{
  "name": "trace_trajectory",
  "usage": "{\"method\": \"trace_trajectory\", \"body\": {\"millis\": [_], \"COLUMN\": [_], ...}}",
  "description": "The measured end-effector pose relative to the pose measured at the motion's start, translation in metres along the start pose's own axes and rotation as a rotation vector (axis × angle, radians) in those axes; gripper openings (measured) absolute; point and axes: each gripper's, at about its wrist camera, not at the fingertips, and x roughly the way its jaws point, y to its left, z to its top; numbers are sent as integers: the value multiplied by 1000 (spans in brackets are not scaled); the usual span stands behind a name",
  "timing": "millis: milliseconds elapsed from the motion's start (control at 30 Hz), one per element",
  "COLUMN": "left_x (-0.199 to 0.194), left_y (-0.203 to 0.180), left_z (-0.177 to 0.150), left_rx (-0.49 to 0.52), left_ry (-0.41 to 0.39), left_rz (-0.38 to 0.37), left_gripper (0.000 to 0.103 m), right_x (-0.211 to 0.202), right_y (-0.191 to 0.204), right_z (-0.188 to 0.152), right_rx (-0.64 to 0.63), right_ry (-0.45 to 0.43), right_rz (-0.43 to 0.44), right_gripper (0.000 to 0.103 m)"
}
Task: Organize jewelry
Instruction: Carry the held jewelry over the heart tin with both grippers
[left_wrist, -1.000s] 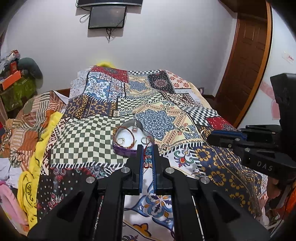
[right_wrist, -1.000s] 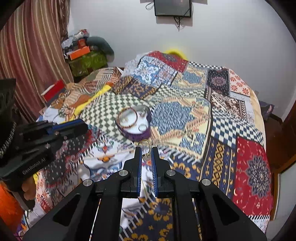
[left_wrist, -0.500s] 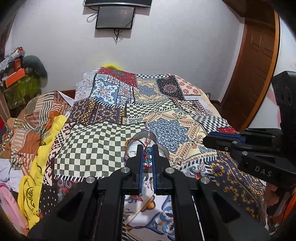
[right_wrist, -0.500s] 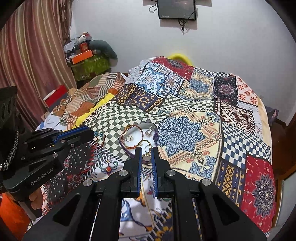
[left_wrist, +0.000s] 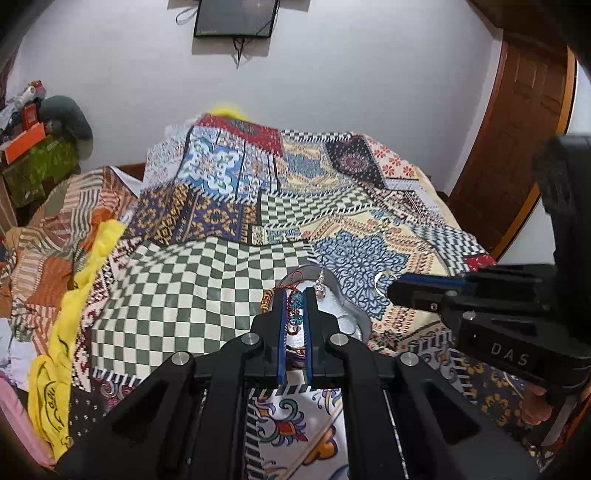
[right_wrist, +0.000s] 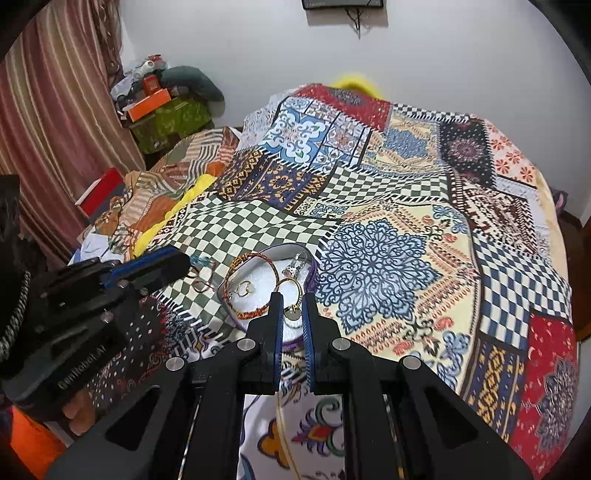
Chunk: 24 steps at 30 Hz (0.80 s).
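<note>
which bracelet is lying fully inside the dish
The orange braided bracelet, ringing the white dish floor; the red-and-teal one hangs from the left gripper fingers.

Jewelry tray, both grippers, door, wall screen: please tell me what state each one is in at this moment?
Jewelry tray: uncovered, lying on the bedspread, bracelets and rings inside.
Left gripper: jaws shut on a red and teal beaded piece, above the tray.
Right gripper: jaws shut on a gold ring with a round charm, over the tray's near edge.
Door: closed, as far as visible.
Wall screen: dark.
</note>
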Motion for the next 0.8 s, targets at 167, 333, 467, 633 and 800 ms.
{"method": "trace_trajectory", "body": {"millis": [167,333,467,633,800], "left_x": [24,39,47,52,51], "left_y": [6,7,7,9,13], "left_z": [-3,-3,-4,-4,-5], "left_rx": [-22,-26,-16,-20,-22], "left_ry": [47,72,88,102,105], "left_rz": [-20,-38,-39,-29,-14], "left_gripper": [6,6,6,6,6], "right_x": [16,34,47,59,65], "right_y": [0,2,2,3,5], "right_z": [10,11,9,8,8], "right_rx": [-14,-27,-32,-48,-62], "right_ry": [36,81,118,147,149], "right_rz": [16,28,33,25,17], "right_gripper": [9,9,9,9,9]}}
